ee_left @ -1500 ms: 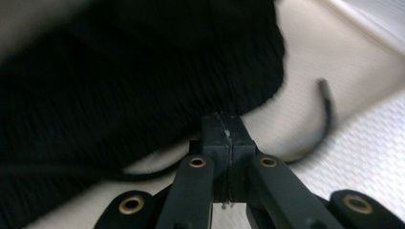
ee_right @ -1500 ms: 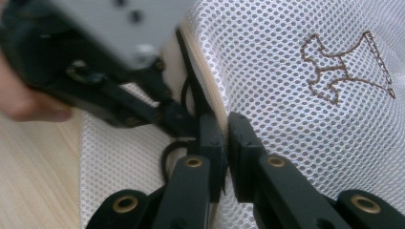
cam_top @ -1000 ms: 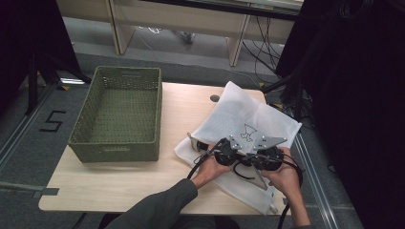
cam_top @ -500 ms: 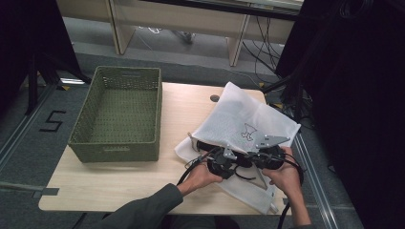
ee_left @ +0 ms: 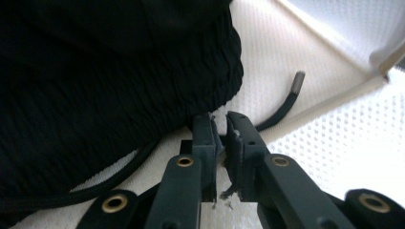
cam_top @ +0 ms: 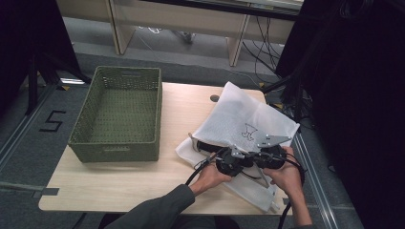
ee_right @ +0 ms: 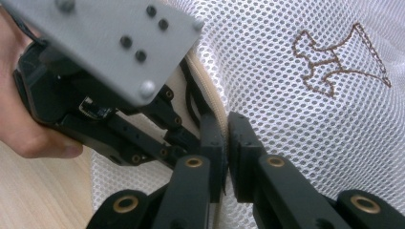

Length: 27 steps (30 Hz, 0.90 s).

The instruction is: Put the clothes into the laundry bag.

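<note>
Both grippers' fingers are nearly closed: the left gripper (ee_left: 220, 125), whose jaws have just been closing, nips the black cord (ee_left: 282, 107) of a black garment (ee_left: 110, 71) inside the white mesh bag (cam_top: 243, 121); the right gripper (ee_right: 225, 125) pinches the bag's zipper edge (ee_right: 210, 102). Bagging looks nearly finished; zipping remains. The green basket (cam_top: 117, 117) sits left of the bag.

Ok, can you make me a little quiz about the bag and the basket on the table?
1. True or false: the green basket has things in it.
2. What does the right gripper pinch? A the white mesh bag, B the basket, C a cable.
3. Fill in: the cloth inside the bag is ____ in colour.
Key: 1 false; 2 A; 3 black.
</note>
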Motion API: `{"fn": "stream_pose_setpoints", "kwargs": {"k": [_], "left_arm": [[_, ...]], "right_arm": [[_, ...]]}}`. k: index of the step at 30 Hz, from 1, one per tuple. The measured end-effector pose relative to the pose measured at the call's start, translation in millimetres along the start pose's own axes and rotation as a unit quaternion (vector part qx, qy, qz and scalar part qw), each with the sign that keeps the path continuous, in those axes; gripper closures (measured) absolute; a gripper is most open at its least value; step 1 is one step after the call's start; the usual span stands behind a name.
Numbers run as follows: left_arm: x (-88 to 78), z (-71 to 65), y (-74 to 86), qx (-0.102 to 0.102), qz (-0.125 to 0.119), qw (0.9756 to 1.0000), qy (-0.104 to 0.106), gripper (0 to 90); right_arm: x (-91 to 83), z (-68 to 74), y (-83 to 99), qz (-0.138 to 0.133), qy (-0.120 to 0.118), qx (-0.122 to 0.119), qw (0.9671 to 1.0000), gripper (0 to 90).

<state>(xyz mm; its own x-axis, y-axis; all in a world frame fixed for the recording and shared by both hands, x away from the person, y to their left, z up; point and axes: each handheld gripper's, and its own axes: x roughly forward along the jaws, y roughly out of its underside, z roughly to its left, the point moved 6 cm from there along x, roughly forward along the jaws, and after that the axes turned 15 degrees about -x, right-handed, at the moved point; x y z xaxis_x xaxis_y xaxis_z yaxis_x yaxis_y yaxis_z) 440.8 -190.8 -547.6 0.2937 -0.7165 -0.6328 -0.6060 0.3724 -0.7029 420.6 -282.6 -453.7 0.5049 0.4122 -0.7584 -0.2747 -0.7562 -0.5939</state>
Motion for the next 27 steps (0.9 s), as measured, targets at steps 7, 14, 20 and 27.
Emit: {"fn": "stream_pose_setpoints", "kwargs": {"k": [7, 14, 20, 27], "left_arm": [[-7.7, 11.0, -0.8, 0.017, 0.006, 0.9996, -0.020, 83.0], [-38.6, 18.9, 0.3, 0.031, 0.003, 0.9993, -0.021, 81.7], [-62.2, 23.5, 5.5, 0.034, 0.006, 0.9992, -0.017, 80.1], [-103.8, 30.6, 12.5, 0.048, 0.005, 0.9983, -0.032, 71.0]], "right_arm": [[-0.8, -0.9, 1.1, 0.000, 0.000, 0.001, 1.0000, 86.6], [0.0, -1.0, 1.3, 0.000, -0.003, -0.003, 1.0000, 86.7], [0.8, -0.1, 0.9, 0.002, -0.004, -0.002, 1.0000, 86.7], [-0.3, 1.0, 0.9, 0.000, -0.008, -0.003, 1.0000, 86.7]]}}
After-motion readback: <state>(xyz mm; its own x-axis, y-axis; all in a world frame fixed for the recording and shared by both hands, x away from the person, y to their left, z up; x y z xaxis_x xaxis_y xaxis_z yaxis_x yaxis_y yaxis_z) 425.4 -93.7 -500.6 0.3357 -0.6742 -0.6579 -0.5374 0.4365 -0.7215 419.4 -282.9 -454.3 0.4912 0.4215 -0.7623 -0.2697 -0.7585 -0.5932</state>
